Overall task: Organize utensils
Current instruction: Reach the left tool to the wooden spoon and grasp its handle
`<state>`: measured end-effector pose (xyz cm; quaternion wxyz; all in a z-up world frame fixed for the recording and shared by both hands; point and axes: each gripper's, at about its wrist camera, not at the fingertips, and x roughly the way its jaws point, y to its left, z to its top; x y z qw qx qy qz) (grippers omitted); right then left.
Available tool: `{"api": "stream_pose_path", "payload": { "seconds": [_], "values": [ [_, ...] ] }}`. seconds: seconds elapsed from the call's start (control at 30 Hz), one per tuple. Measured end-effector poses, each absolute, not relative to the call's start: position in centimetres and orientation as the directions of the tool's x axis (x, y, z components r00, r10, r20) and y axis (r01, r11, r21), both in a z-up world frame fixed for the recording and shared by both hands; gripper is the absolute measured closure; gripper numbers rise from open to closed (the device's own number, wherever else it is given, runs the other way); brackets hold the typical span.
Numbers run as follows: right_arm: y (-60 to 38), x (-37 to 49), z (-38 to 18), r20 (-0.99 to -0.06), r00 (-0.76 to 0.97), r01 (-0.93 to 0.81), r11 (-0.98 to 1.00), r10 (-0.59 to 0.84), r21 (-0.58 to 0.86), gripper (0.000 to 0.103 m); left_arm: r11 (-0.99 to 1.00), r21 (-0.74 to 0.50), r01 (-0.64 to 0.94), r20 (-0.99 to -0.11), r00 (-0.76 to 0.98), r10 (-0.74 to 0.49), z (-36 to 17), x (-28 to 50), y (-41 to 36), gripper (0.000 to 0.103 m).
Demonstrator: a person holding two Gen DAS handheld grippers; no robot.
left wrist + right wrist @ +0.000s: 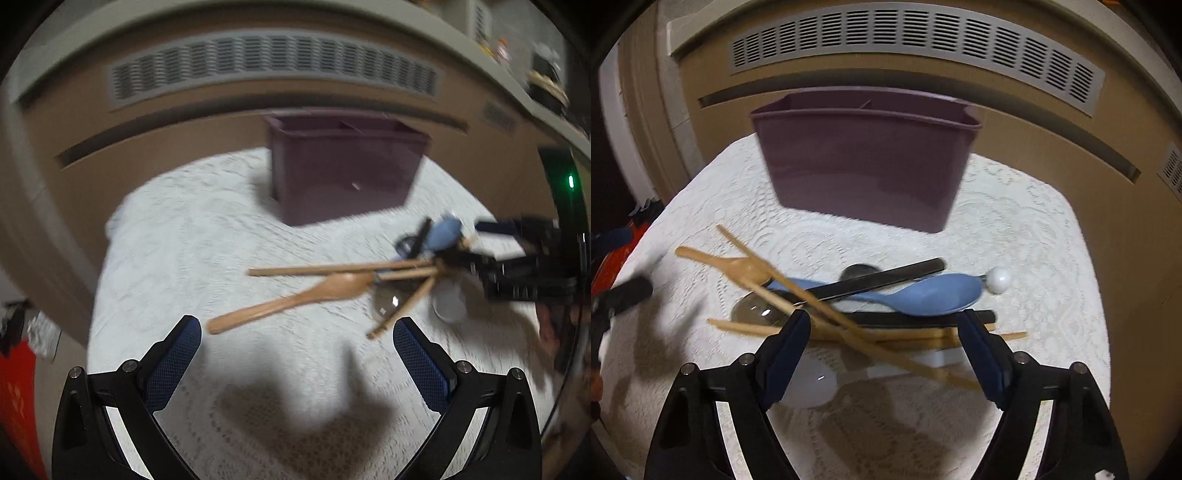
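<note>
A purple divided holder (343, 173) (864, 166) stands upright at the far side of the white lace cloth (1034, 221). In front of it lies a crossed pile: a wooden spoon (295, 299) (738, 267), wooden chopsticks (332, 269) (820, 299), a blue spoon (923, 295), black handles (886, 277) and a metal spoon (753, 310). My right gripper (884, 325) is open, tilted down over the near edge of the pile; chopsticks cross the gap and the pads touch nothing. My left gripper (297, 332) is open and empty, just short of the wooden spoon's handle end.
A beige panel with a grey vent grille (916, 37) rises close behind the holder. A white ball-ended utensil (997, 280) lies right of the blue spoon, and a white spoon (809, 384) lies under my right gripper. Something red (18, 387) sits off the cloth's left edge.
</note>
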<state>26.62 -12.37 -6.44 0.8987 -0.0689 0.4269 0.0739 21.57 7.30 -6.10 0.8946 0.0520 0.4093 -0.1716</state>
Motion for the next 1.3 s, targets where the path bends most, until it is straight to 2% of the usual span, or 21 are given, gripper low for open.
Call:
{"api": "stream_pose_path", "payload": {
  "seconds": [0.1,0.17,0.2,0.23,0.33,0.4,0.67,0.7,0.8,0.87,1.07,1.2,1.3],
  "values": [
    [-14.2,26.2,-6.6,-0.776,0.629,-0.134,0.989,0.042,-0.055,0.024,0.878,-0.060,0.475,-0.782,0.524,-0.337,-6.6,23.7,6.0,0.001],
    [-15.4,25.4,-6.7,-0.787,0.616,-0.111,0.993,0.046,-0.030,0.024,0.856,-0.011,0.517,-0.791,0.519,-0.324,-6.7,24.9,5.3,0.002],
    [-15.9,25.0,-6.9,-0.792,0.609,-0.104,0.994,0.049,-0.018,0.024,0.838,0.002,0.546,-0.805,0.498,-0.323,-6.9,25.7,4.9,0.007],
    [-16.4,24.6,-7.0,-0.796,0.603,-0.098,0.995,0.049,-0.013,0.024,0.826,0.008,0.563,-0.817,0.480,-0.319,-7.1,26.3,4.7,0.017],
    [-17.4,23.8,-7.2,-0.798,0.601,-0.076,0.997,0.043,-0.003,0.023,0.803,0.044,0.594,-0.870,0.418,-0.261,-8.1,28.3,4.0,0.030],
    [-18.2,23.2,-7.2,-0.798,0.602,-0.055,0.998,0.039,0.008,0.023,0.796,0.021,0.604,-0.900,0.358,-0.248,-8.8,29.2,3.8,0.037],
    [-20.1,22.5,-7.4,-0.799,0.598,-0.023,0.998,0.060,0.057,0.022,0.761,-0.090,0.643,-0.921,0.236,-0.309,-8.7,29.4,1.4,0.038],
    [-20.1,22.5,-7.4,-0.798,0.599,-0.023,0.998,0.063,0.061,0.022,0.750,-0.090,0.656,-0.922,0.229,-0.311,-8.6,29.0,0.8,0.039],
    [-20.3,22.3,-7.4,-0.796,0.600,-0.026,0.997,0.075,0.075,0.022,0.739,-0.037,0.672,-0.930,0.247,-0.271,-8.7,28.6,-0.9,0.053],
    [-20.5,22.0,-7.5,-0.795,0.602,-0.023,0.996,0.078,0.081,0.022,0.734,-0.008,0.679,-0.931,0.263,-0.253,-8.7,28.8,-1.3,0.053],
    [-21.5,21.2,-7.9,-0.795,0.600,-0.004,0.994,0.087,0.106,0.022,0.794,-0.076,0.603,-0.929,0.247,-0.276,-8.6,29.9,0.3,0.054],
    [-21.8,20.9,-7.7,-0.792,0.603,0.001,0.993,0.095,0.120,0.022,0.818,-0.074,0.571,-0.913,0.290,-0.285,-8.3,28.2,1.2,0.064],
    [-21.7,21.2,-7.3,-0.781,0.619,0.001,0.994,0.085,0.110,0.022,0.858,-0.131,0.498,-0.888,0.326,-0.324,-7.7,26.5,2.8,0.069]
  ]
}}
